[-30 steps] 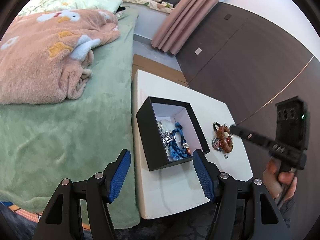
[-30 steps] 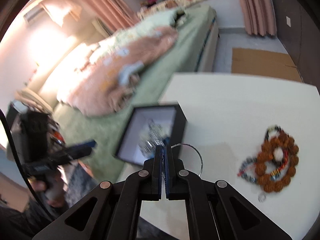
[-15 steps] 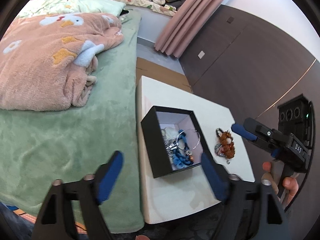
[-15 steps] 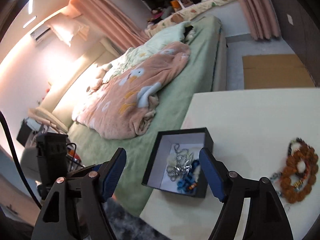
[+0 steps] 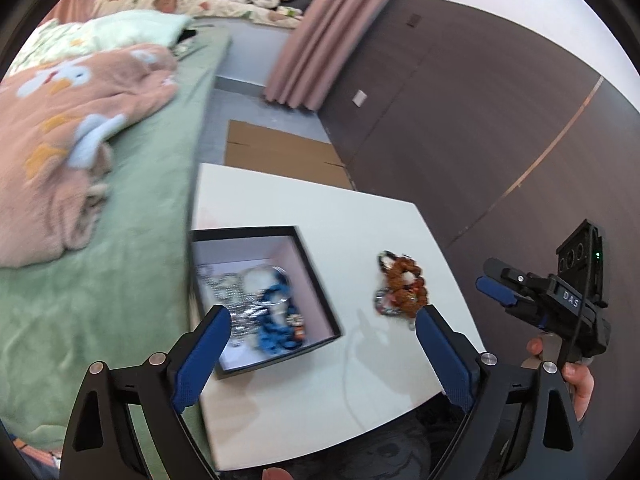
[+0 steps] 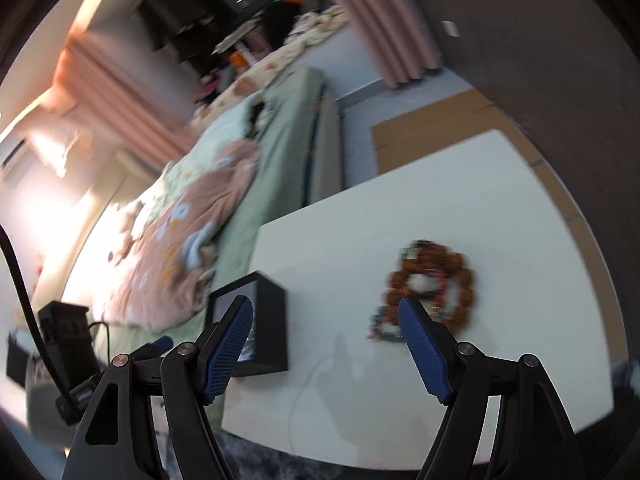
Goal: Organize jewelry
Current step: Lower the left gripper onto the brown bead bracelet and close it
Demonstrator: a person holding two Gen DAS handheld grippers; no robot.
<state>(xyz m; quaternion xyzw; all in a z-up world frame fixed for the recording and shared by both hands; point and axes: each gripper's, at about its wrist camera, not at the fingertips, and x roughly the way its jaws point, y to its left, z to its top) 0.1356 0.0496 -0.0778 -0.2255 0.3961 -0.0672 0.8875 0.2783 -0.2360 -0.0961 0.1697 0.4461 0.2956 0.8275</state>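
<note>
A black open box on the white table holds silver chains and blue cord jewelry. Right of it lies a pile of brown bead bracelets, blurred in the right wrist view as bracelets. My left gripper hovers near the table's front edge, its jaws still opening, nothing between them. My right gripper stands open and empty above the table between the box and the beads; it also shows at the right of the left wrist view as the right gripper, held by a hand.
A bed with a green cover and a pink blanket runs along the table's left side. Dark wall panels stand behind, a pink curtain at the back, flat cardboard on the floor beyond the table.
The right gripper went from shut on a thin silver ring to open and empty, and the ring came to lie in the box. Both grippers pulled back and swung right; the left opened wider.
</note>
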